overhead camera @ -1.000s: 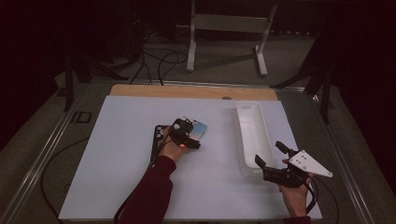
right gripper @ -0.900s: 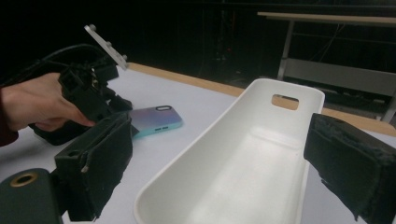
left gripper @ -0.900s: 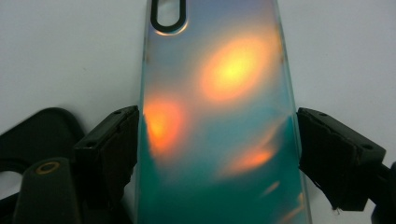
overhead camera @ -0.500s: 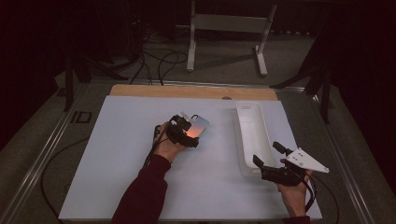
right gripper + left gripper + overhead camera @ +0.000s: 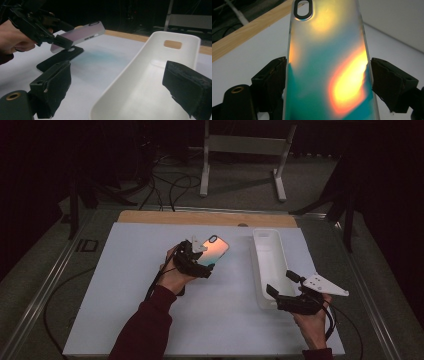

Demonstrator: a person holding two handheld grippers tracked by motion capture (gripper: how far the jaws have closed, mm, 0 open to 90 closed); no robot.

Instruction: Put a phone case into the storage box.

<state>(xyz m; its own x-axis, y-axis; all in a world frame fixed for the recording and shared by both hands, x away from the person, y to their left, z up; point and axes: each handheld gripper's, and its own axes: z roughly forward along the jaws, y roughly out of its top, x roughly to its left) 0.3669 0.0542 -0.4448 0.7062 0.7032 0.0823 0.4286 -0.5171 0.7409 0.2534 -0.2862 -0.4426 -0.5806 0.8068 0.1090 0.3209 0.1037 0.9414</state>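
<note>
Left gripper [image 5: 209, 262] lifted phone case [image 5: 215, 250] off white counter [image 5: 125, 285], fingers clamped on it; right gripper [image 5: 281, 287] fingers open; dark room.

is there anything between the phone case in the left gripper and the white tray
Nothing visible does. The left gripper holds the iridescent phone case lifted off the table, and only bare white mat lies between it and the white tray. The right gripper sits at the tray's near end, not in the path.

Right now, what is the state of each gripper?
Left gripper: closed on the phone case, lifted off the table.
Right gripper: open, holding nothing.
</note>
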